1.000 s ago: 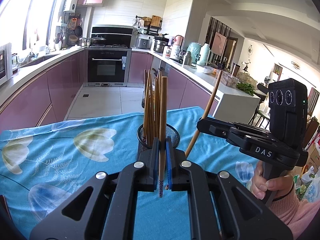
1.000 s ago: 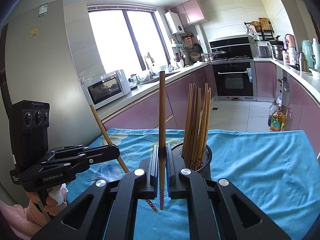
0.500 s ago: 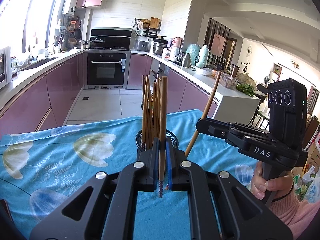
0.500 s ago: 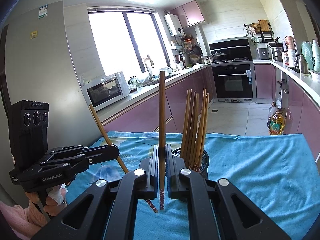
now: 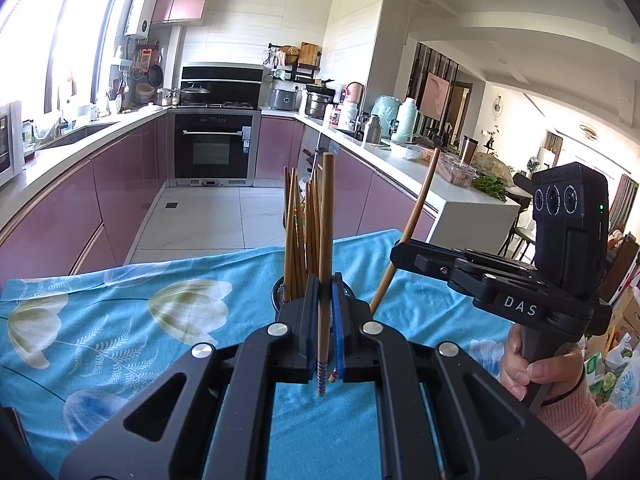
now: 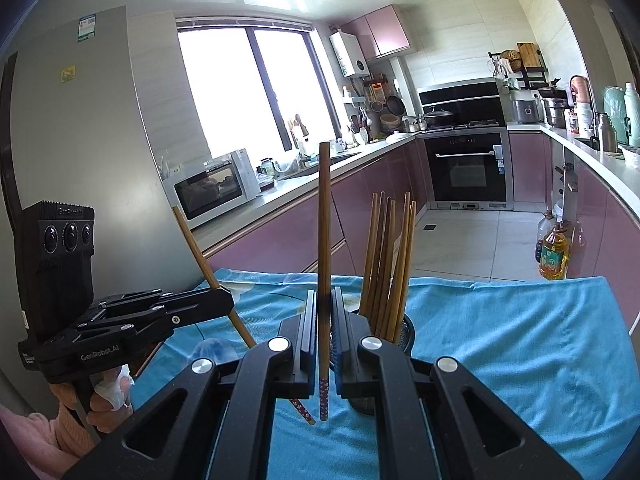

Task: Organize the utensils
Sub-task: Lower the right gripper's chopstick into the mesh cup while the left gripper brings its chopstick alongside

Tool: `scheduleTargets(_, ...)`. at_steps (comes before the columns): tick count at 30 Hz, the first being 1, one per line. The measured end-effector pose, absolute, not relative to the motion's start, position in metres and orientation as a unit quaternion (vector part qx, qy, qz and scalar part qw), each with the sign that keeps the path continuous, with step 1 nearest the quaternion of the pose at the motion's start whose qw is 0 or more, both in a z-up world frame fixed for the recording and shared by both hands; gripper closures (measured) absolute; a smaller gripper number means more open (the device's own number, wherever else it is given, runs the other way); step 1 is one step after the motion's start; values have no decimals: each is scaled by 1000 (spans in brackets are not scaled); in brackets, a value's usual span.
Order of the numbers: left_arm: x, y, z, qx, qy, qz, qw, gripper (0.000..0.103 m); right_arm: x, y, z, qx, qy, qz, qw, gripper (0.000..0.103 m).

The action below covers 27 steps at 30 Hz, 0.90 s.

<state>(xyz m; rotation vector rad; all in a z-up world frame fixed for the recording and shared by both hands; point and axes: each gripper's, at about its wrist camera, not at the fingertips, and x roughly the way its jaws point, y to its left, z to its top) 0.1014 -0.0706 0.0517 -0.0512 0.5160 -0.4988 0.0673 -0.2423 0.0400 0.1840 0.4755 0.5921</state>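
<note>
On the left, the left gripper (image 5: 325,334) has its jaws clamped on one upright chopstick (image 5: 326,248), just short of the mesh holder (image 5: 280,294) standing on the blue-clothed desk (image 5: 120,320). The right gripper (image 6: 325,336) likewise pinches its own chopstick (image 6: 325,240), left of the holder. Each patterned tip, apparently below the rim, should probably be lifted clear before being lowered among the bundled chopsticks (image 6: 390,256).

You are standing in a home kitchen: pink cabinets (image 5: 124,184) line both counters, a built-in oven (image 5: 214,146) sits beneath a range hood (image 5: 222,74), and a microwave (image 6: 216,188) rests near the window (image 6: 248,92).
</note>
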Motion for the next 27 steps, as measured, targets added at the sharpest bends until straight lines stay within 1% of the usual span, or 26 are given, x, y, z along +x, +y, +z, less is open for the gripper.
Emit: scheduleTargets(27,102,-76,62,-15,236,-244,940,96,74,-245,51,90,216,295,926,97)
